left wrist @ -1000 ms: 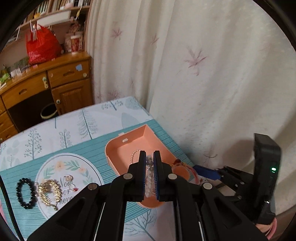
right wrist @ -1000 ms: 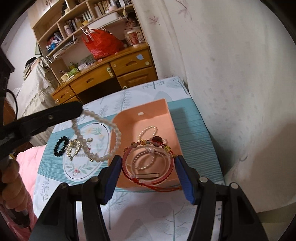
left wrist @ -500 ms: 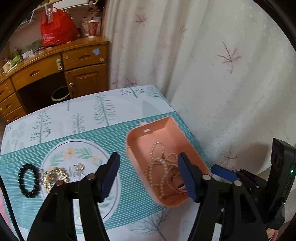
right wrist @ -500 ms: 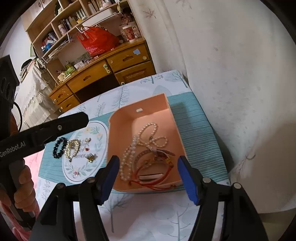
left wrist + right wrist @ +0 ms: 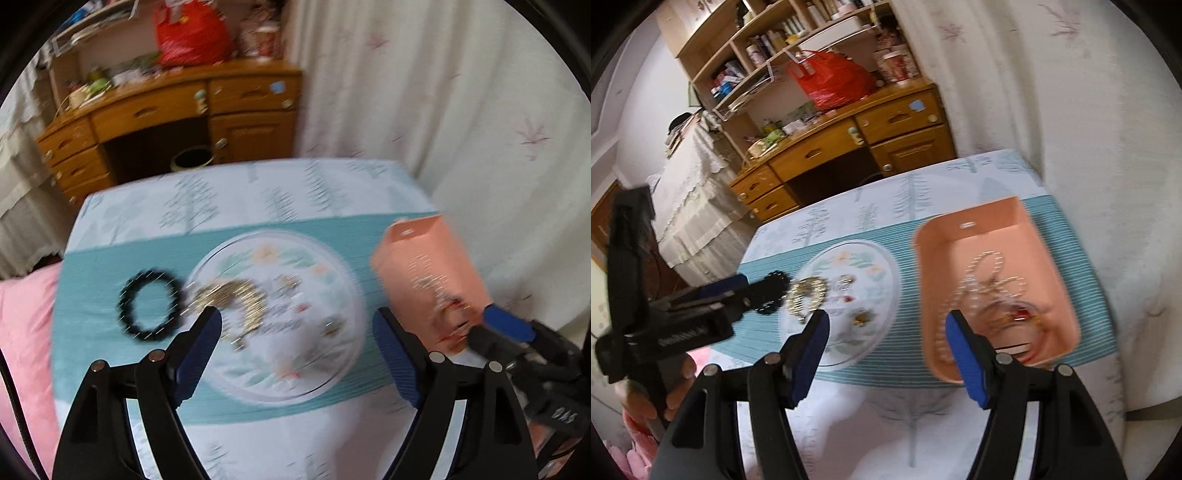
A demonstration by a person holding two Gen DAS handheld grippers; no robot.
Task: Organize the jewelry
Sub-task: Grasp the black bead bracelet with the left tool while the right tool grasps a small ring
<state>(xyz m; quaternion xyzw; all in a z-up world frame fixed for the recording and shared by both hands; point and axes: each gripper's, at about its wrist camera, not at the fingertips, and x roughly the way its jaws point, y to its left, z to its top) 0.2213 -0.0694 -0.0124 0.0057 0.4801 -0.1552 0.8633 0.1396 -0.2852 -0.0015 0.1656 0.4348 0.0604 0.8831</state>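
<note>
A peach tray [image 5: 1049,254] on the right of the table holds a pearl necklace [image 5: 964,291] and red bangles [image 5: 1023,317]; it also shows in the left wrist view [image 5: 443,254]. A black bead bracelet [image 5: 147,301] and a gold piece [image 5: 236,295] lie on the left, with small earrings [image 5: 862,317] on the round floral print. My left gripper [image 5: 295,332] is open and empty above the print. My right gripper [image 5: 886,328] is open and empty, between print and tray. The left gripper's body [image 5: 665,317] reaches in over the black bracelet.
The table carries a teal striped cloth [image 5: 905,354] with a tree pattern. A curtain [image 5: 1071,110] hangs close behind the right edge. A wooden desk [image 5: 849,144] with shelves stands beyond. A pink cushion [image 5: 22,332] sits at the left.
My left gripper opened and dropped the pearl necklace into the tray, then swung left over the floral print. My right gripper released the red bangles into the tray and shifted left.
</note>
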